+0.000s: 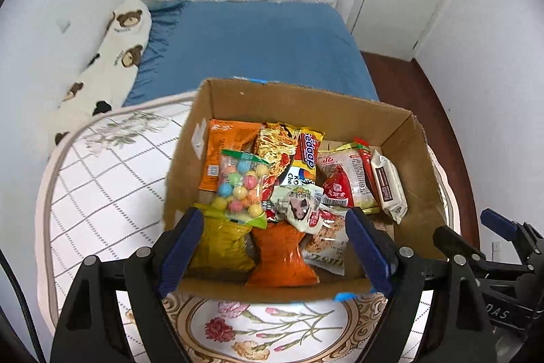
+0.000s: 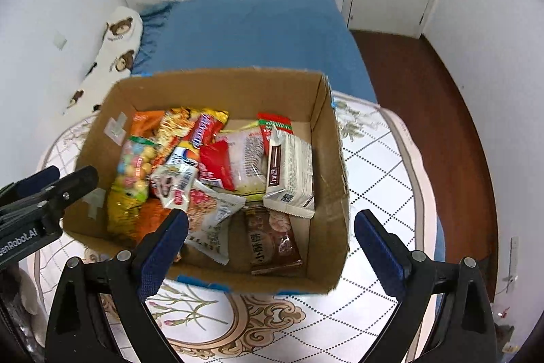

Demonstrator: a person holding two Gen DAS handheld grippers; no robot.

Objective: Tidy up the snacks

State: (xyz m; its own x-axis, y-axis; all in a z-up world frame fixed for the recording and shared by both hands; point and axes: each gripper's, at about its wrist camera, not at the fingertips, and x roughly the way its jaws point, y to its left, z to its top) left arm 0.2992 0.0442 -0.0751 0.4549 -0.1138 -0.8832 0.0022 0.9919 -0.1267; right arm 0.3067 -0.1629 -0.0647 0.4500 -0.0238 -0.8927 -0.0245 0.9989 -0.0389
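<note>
From the left wrist camera I look steeply down into the cardboard box [image 1: 401, 131], which sits on a round bench [image 1: 102, 193] with a white grid-and-flower cover, a blue bed [image 1: 258, 50] behind it. My left tongs [image 1: 273, 247] stand wide apart with nothing between the pads; in this view they frame the near end of the box, one finger over the yellow packet [image 1: 221, 247], the other beside the pale packet with red print [image 1: 326, 244]. The snacks are piled toward the left wall: a bag of coloured candy balls [image 1: 239, 182] on top, an orange packet [image 1: 282, 254] against the near wall, a white Franzzi bar [image 1: 387, 186] lying apart on the right. The right tongs show at the picture's edge.

From the right wrist camera the same box [image 2: 326, 131] sits a little left of centre. My right tongs [image 2: 272, 244] are also spread wide and empty; one finger overlaps the near wall, the other hangs outside the right wall over the bench. A brown biscuit pack [image 2: 275, 244] lies flat on the box floor near the front, just below the Franzzi bar [image 2: 289, 172]. Motion blur softens this frame, so I cannot say whether the near finger touches the cardboard.

I judge I am between picks, with everything in the box and nothing in hand. Next I need to choose one loose packet, come down over it and close across its narrow side, clear of the walls.
</note>
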